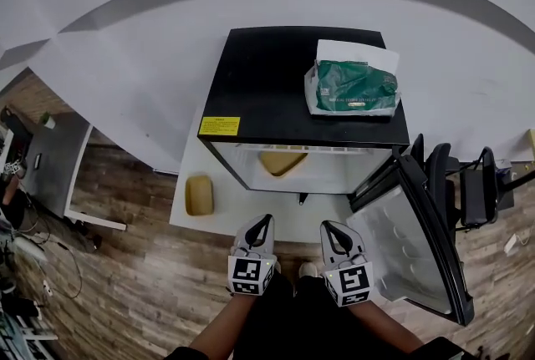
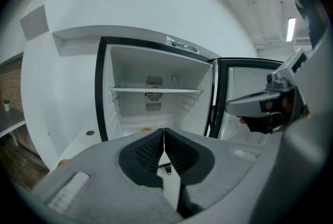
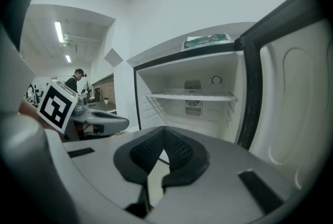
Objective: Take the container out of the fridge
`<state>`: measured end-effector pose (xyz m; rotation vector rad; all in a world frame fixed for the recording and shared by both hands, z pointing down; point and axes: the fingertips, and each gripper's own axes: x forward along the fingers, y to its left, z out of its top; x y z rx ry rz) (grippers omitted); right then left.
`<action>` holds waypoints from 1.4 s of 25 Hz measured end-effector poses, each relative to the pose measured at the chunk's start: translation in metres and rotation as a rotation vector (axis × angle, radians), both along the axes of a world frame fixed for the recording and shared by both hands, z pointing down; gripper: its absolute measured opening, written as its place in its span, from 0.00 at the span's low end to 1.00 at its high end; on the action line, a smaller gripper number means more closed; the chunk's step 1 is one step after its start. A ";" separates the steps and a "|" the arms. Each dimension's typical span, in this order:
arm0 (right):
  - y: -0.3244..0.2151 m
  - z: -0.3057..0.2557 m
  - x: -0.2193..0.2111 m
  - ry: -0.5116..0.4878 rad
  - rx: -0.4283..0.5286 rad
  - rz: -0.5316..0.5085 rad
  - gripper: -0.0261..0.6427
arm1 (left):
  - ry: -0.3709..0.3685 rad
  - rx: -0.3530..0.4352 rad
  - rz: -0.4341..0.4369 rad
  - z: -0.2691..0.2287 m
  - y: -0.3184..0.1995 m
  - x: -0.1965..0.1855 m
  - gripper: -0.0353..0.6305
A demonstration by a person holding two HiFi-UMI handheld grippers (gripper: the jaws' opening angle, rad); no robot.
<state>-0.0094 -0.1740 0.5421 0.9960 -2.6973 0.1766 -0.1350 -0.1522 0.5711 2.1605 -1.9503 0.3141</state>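
A small black fridge (image 1: 284,83) stands with its door (image 1: 418,241) swung open to the right. A yellow container (image 1: 281,161) lies on the fridge floor, partly hidden by the fridge top. My left gripper (image 1: 265,220) and right gripper (image 1: 328,227) hover side by side in front of the opening, short of it. Both are shut with nothing between the pads. In the left gripper view the closed jaws point at the white interior (image 2: 156,108) below the wire shelf (image 2: 156,90). In the right gripper view the shut gripper (image 3: 164,132) faces the same shelf (image 3: 190,96).
A second yellow container (image 1: 199,195) sits on the white platform (image 1: 251,208) left of the fridge. A green bag (image 1: 351,88) lies on the fridge top. Dark chairs (image 1: 456,183) stand behind the open door. A person (image 3: 78,78) stands far off at the left.
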 end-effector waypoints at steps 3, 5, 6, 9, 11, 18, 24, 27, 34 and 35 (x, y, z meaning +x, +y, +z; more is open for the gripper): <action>-0.006 -0.004 0.000 0.010 0.008 0.037 0.04 | -0.006 -0.021 0.038 0.010 -0.018 -0.002 0.08; -0.009 -0.010 0.001 0.011 0.010 0.064 0.04 | -0.006 -0.031 0.059 0.016 -0.025 -0.002 0.08; -0.010 -0.012 0.002 0.012 0.012 0.075 0.04 | -0.006 -0.034 0.068 0.019 -0.028 -0.002 0.08; -0.015 -0.017 0.002 0.019 0.019 0.106 0.04 | -0.011 -0.042 0.094 0.024 -0.039 -0.003 0.08; -0.018 -0.018 0.000 0.015 0.017 0.127 0.04 | -0.018 -0.042 0.111 0.024 -0.048 -0.005 0.08; -0.028 -0.018 -0.011 -0.013 -0.005 0.178 0.04 | -0.028 -0.038 0.181 0.032 -0.085 -0.011 0.08; -0.035 -0.028 -0.015 -0.018 0.024 0.204 0.04 | -0.073 -0.060 0.233 0.045 -0.123 -0.011 0.26; -0.032 -0.031 -0.012 -0.027 0.024 0.222 0.04 | -0.120 -0.117 0.269 0.068 -0.135 -0.012 0.31; -0.035 -0.031 0.001 -0.014 0.028 0.278 0.04 | -0.165 -0.200 0.337 0.106 -0.168 -0.007 0.35; -0.035 -0.031 0.002 -0.012 0.024 0.285 0.04 | -0.176 -0.210 0.350 0.110 -0.172 -0.005 0.35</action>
